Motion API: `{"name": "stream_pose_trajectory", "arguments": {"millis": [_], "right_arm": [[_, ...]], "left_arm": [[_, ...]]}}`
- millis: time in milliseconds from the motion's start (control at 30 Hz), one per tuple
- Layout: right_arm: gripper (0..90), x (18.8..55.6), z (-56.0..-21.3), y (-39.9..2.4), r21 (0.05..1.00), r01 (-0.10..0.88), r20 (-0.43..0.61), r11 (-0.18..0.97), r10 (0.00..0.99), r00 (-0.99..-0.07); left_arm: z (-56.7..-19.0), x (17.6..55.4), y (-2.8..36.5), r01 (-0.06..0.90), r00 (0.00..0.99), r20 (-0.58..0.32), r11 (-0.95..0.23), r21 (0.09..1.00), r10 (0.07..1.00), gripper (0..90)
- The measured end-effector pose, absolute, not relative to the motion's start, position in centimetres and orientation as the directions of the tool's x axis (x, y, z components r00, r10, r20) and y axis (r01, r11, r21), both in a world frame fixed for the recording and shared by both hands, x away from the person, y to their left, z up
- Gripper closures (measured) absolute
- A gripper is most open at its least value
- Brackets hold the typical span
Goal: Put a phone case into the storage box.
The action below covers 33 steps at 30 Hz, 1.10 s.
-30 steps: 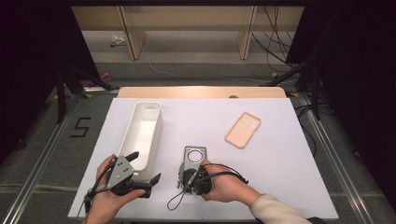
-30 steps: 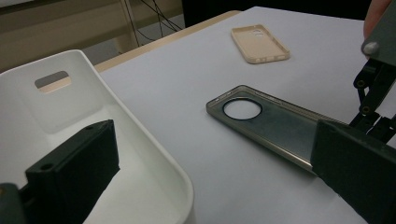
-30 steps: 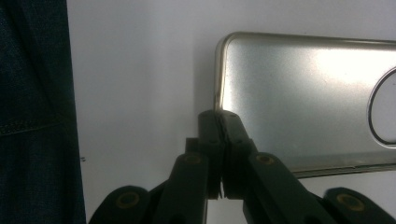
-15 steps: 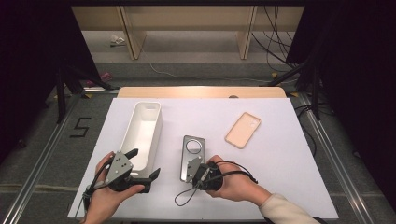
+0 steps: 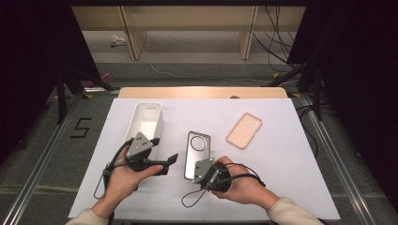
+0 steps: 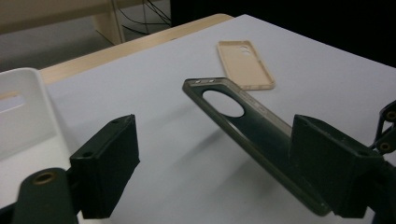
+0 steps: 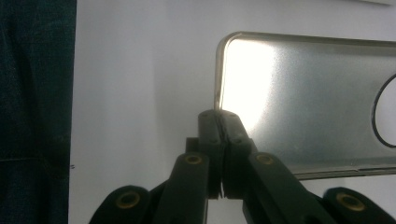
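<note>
Right claw [image 5: 202,169] apparently pinches tilted grey case [image 5: 197,151].

Your table [image 5: 281,187] is covered by a plain white sheet, with a strip of light wood showing along its far edge. On the sheet you have a white oblong tray [image 5: 146,119] lying lengthwise at the left, and a beige phone case [image 5: 244,130] lying flat, turned at a slant, toward the far right and well apart from the tray. Between them, nearer to you, the grey phone case [image 5: 197,153] is tilted with its far end lifted off the sheet, so it doesn't lie flat.
</note>
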State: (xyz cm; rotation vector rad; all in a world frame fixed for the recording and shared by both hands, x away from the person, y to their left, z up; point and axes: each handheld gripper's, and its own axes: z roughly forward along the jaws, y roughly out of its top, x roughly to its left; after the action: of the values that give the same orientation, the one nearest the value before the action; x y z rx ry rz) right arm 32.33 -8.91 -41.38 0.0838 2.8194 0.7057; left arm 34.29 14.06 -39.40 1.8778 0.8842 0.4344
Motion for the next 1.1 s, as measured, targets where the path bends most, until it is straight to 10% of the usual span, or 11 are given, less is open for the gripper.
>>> {"name": "stream_pose_trajectory", "arguments": {"millis": [1100], "right_arm": [[89.2,31.9,-40.9,-9.1,0.480,-0.036,-0.268,0.877,0.107,-0.957]], "left_arm": [[-39.7,43.6,8.7,0.734,0.524,-0.324,-0.226,0.640,0.788,62.2]]}}
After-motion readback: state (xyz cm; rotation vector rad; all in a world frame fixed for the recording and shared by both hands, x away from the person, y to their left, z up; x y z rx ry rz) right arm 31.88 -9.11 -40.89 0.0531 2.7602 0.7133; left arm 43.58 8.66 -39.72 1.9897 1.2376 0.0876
